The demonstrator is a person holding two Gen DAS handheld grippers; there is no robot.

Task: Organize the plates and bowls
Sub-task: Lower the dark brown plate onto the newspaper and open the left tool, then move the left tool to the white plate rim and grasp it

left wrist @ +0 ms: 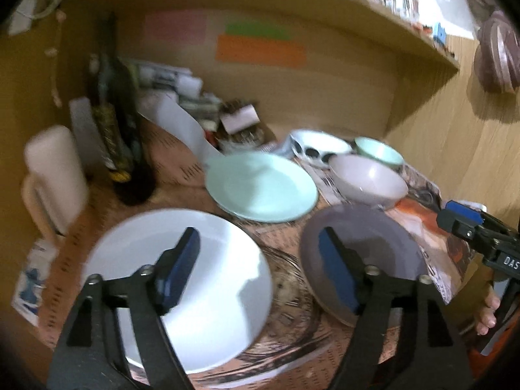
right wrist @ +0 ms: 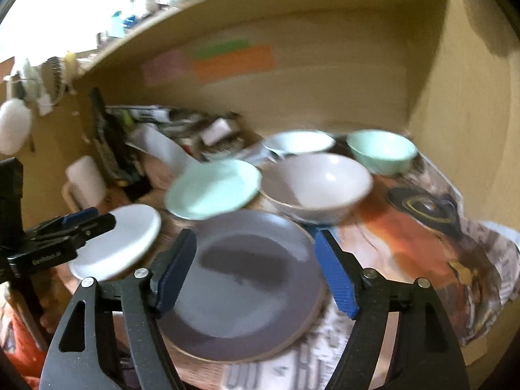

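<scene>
My left gripper (left wrist: 260, 260) and right gripper (right wrist: 255, 260) both gape wide, ribbed blue pads gripping nothing, above a glossy round white plate (left wrist: 182, 289) and a matte grey plate (right wrist: 247, 279) lying flat on newspaper (right wrist: 422, 247) before smooth bowls (right wrist: 317, 185).
</scene>
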